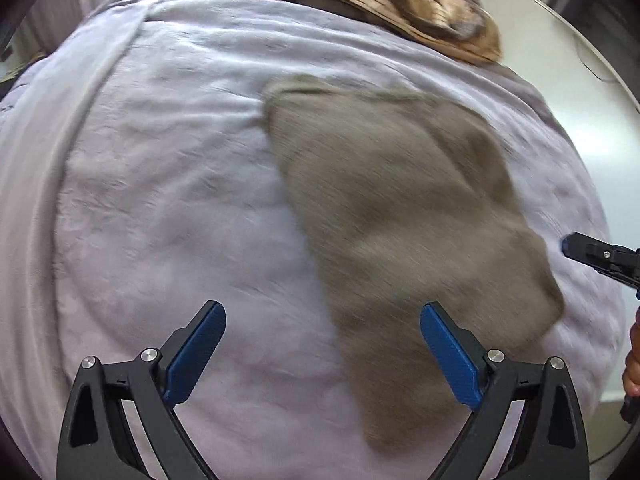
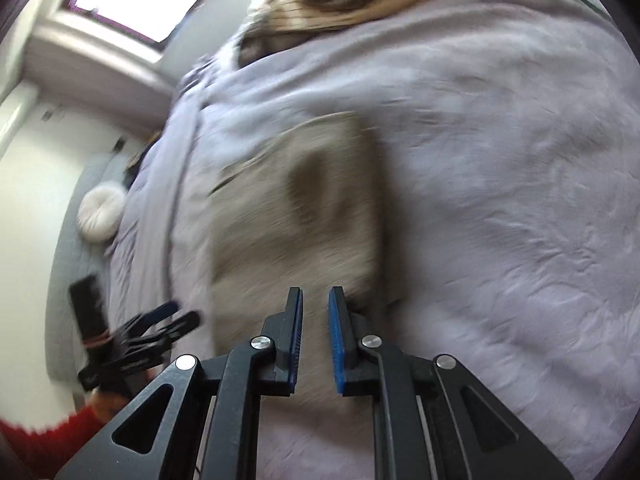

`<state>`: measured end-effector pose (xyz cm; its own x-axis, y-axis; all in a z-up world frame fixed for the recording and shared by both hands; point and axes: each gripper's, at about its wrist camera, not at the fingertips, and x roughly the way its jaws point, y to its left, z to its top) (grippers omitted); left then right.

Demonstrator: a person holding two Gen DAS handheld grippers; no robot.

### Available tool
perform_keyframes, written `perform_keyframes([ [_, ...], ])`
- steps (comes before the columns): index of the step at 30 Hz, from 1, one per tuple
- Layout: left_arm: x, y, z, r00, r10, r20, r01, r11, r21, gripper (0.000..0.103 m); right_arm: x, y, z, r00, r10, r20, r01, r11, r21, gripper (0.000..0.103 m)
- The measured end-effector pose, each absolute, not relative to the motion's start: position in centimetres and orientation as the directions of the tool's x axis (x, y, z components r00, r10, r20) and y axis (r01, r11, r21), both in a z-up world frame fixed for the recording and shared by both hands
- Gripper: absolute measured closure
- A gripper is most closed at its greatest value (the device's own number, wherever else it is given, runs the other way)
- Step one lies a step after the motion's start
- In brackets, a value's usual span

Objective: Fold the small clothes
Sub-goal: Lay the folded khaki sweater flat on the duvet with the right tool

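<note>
Left gripper (image 1: 322, 354) fingers spread wide, nothing between the pads; taupe garment (image 1: 404, 216) lies flat on the lavender bed cover (image 1: 160, 184), starting under the right-hand finger and running ahead of it. Right gripper (image 2: 314, 340) fingers nearly together, narrow gap, no cloth visibly pinched; garment (image 2: 304, 208) sits just beyond the tips. Farther off: striped tan cloth (image 1: 420, 4).

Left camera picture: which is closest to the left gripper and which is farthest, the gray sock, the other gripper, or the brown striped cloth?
From the left gripper:
1. Gray sock, lying just ahead, under its right finger.
2. Right gripper, off at the right edge.
3. Brown striped cloth, far away at the top of the bed.
</note>
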<state>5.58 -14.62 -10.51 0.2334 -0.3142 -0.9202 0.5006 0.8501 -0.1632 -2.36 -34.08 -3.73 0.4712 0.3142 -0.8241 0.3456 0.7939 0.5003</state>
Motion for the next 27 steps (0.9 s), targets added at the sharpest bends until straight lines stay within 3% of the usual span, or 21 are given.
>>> perform_keyframes([
  [3, 4.5, -15.8, -12.1, 0.199, -0.295, -0.935, 0.494, 0.854, -0.164, 0.004, -1.9, -31.8, -4.6, 0.414, 0.318, -0.853, 0.295, 0.840, 0.456, 0.089],
  [6, 3.9, -16.0, -13.9, 0.181, -0.257, -0.949, 0.471, 0.870, -0.146, 0.004, -2.2, -31.1, -7.1, 0.305, 0.232, -0.924, 0.314, 0.891, 0.328, 0.089],
  [8, 3.6, -15.4, -14.8, 0.150, -0.270, -0.951, 0.444, 0.878, -0.179, 0.004, -3.1, -31.9, -9.3, 0.240, 0.184, -0.953, 0.360, 0.895, 0.264, 0.100],
  [13, 3.1, -14.5, -15.1, 0.126, -0.268, -0.955, 0.428, 0.883, -0.191, 0.004, -5.0, -34.1, -10.7, 0.287, 0.247, -0.926, 0.443, 0.823, 0.356, 0.103],
  [27, 2.8, -14.9, -13.2, 0.111, -0.166, -0.980, 0.398, 0.911, -0.109, 0.004, -6.0, -34.4, -9.3, 0.242, 0.249, -0.938, 0.507, 0.792, 0.341, 0.103],
])
